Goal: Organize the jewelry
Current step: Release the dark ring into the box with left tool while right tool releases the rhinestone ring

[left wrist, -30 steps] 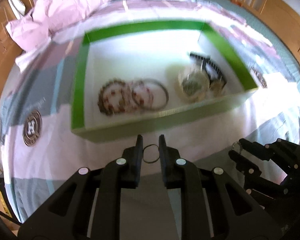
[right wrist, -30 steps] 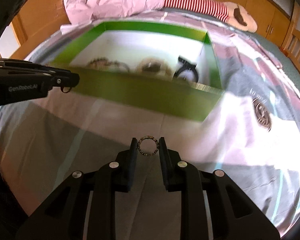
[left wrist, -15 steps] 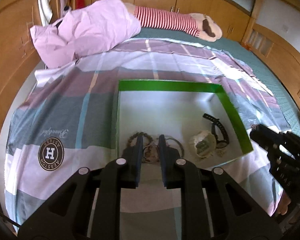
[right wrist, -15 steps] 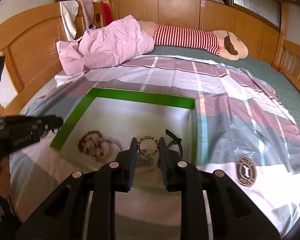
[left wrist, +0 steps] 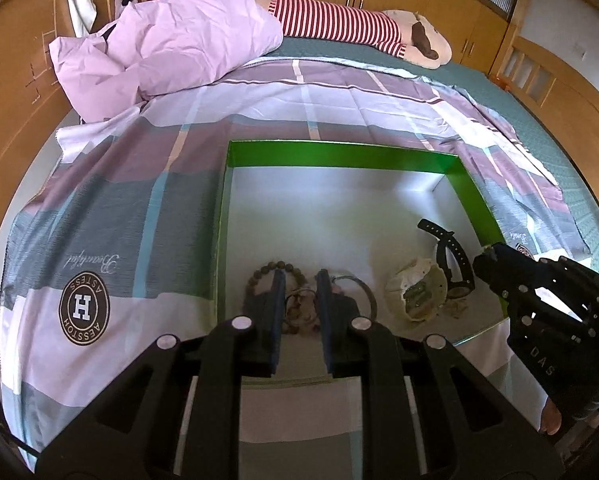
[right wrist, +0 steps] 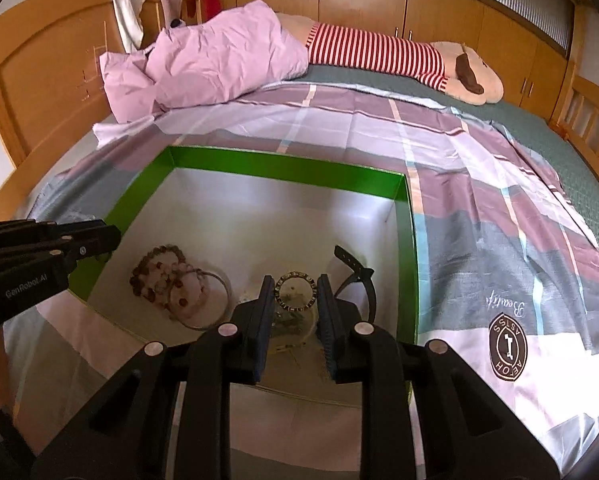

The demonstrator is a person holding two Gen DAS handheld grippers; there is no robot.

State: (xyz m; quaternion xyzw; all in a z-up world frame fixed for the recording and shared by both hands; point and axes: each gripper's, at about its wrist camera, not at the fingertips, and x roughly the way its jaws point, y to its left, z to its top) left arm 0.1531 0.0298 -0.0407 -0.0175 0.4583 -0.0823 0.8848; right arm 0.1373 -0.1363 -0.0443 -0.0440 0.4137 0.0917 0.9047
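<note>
both grippers nearly closed, each pinching a ring

left gripper (left wrist: 299, 304) points steeply down, fingers (left wrist: 276, 312) close together and parallel, a thin ring (left wrist: 295, 300) clamped between the pads. right gripper (right wrist: 295, 300) also pitched down, its fingers (right wrist: 262, 312) narrow, pads pressing the sides of a dark ring with small stones (right wrist: 295, 291) held upright between the tips. the two grippers sit side by side, apart, not touching: the right one shows at the right edge of the left wrist view, the left one at the left edge of the right wrist view. a fingertip of the person shows under the right gripper's body.
</note>
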